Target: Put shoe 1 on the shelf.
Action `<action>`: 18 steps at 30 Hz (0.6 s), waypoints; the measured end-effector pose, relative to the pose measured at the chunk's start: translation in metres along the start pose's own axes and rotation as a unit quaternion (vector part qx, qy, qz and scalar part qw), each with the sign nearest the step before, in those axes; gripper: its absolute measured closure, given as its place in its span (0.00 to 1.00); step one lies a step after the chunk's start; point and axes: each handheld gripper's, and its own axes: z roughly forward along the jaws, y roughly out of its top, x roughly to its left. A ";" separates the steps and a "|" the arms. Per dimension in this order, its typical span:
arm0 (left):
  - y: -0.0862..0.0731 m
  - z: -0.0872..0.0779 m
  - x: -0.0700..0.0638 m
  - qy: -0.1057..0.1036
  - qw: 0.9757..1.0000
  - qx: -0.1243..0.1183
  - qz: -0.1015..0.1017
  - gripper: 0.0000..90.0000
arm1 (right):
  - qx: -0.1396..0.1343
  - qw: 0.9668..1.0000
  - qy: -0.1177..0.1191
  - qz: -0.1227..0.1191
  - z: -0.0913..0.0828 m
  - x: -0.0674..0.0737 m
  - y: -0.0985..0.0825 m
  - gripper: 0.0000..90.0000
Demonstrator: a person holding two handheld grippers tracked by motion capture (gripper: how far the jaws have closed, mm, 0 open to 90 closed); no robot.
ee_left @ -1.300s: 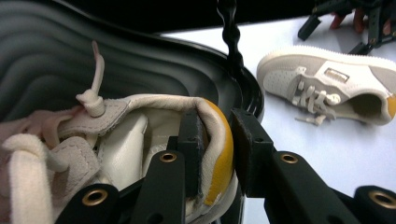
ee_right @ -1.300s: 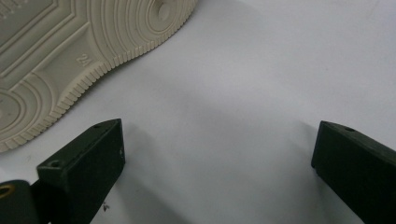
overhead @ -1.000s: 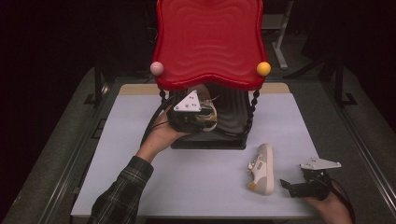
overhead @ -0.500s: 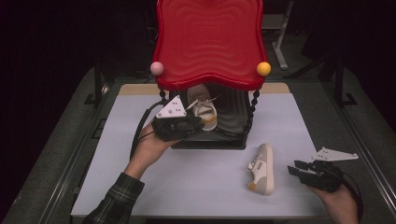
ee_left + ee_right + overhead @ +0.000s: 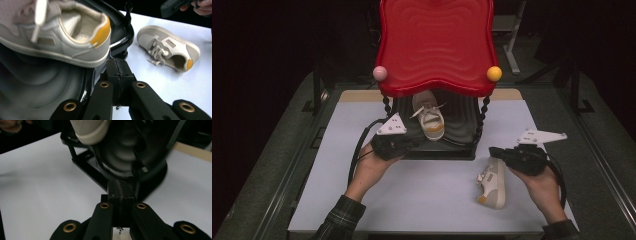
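Nearest me on the white surface (image 5: pixel 422 195) lies one loose shoe (image 5: pixel 492 184), on its side, its long axis running near to far, yellow heel tab toward me. My right gripper (image 5: pixel 497 151) hangs just beside its far end, on the right, fingers pressed together and holding nothing; in the right gripper view the two pads meet along one seam. That hand is plainly the nearer one to this shoe, which lies just near and left of its fingers.

Farther off, left of centre, my left gripper (image 5: pixel 408 143) sits at the front edge of the black shelf (image 5: pixel 462 130), fingers also pressed together and empty. A second shoe (image 5: pixel 429 116) rests on that shelf, just beyond them, heel toward me.

Above it spreads the red shelf (image 5: pixel 437 42).

I count two shoes, two shelves, two grippers.
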 end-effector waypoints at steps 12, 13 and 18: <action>0.001 0.024 -0.006 -0.014 1.000 -0.004 -0.004 1.00 | -0.004 0.999 0.044 -0.030 0.061 0.019 0.045 1.00; 0.002 0.027 -0.006 -0.014 1.000 -0.005 -0.003 1.00 | -0.005 0.998 0.045 -0.033 0.065 0.020 0.047 1.00; 0.005 0.038 -0.004 -0.011 1.000 -0.015 -0.009 1.00 | -0.002 0.998 0.041 -0.043 0.081 0.024 0.057 1.00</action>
